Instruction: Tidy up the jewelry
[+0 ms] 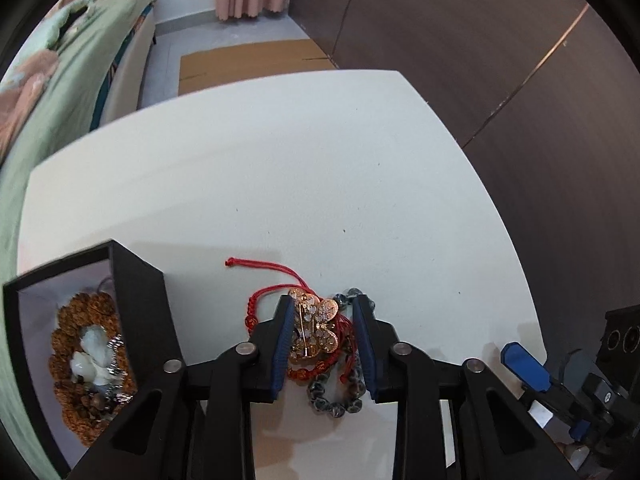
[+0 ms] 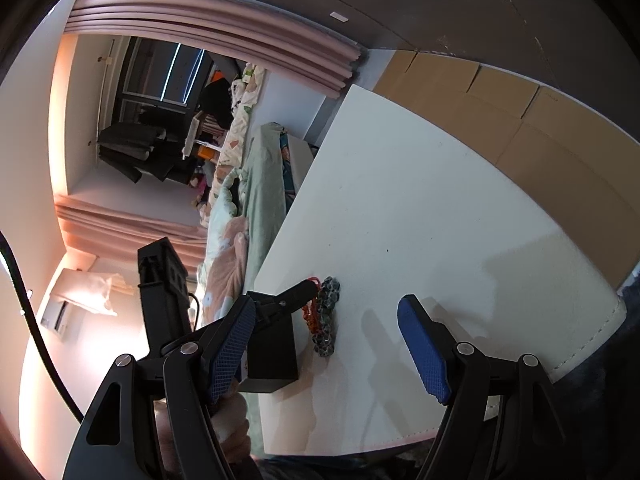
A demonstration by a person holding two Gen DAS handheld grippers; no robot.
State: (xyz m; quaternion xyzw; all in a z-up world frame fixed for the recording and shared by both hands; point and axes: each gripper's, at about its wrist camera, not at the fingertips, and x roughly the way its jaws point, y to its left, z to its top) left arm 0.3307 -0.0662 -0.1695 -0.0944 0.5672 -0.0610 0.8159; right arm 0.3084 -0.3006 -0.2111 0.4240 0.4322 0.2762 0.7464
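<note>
A gold butterfly brooch (image 1: 314, 330) lies on a pile with a red cord bracelet (image 1: 276, 280) and a dark bead bracelet (image 1: 340, 392) on the white table (image 1: 280, 180). My left gripper (image 1: 324, 308) is open, its blue pads on either side of the pile, low over it. A black jewelry box (image 1: 132, 304) at the left holds a brown bead strand (image 1: 80, 360) and a pale jade piece (image 1: 94, 356). My right gripper (image 2: 328, 320) is open and empty above the table's near edge; the pile (image 2: 324, 316) and the box (image 2: 272, 348) show in its view.
A bed with green bedding (image 1: 60, 92) runs along the table's left side. Cardboard sheets (image 1: 256, 64) lie on the floor beyond the table. A dark wall (image 1: 500, 80) stands to the right. The right gripper also shows at the left wrist view's lower right (image 1: 528, 368).
</note>
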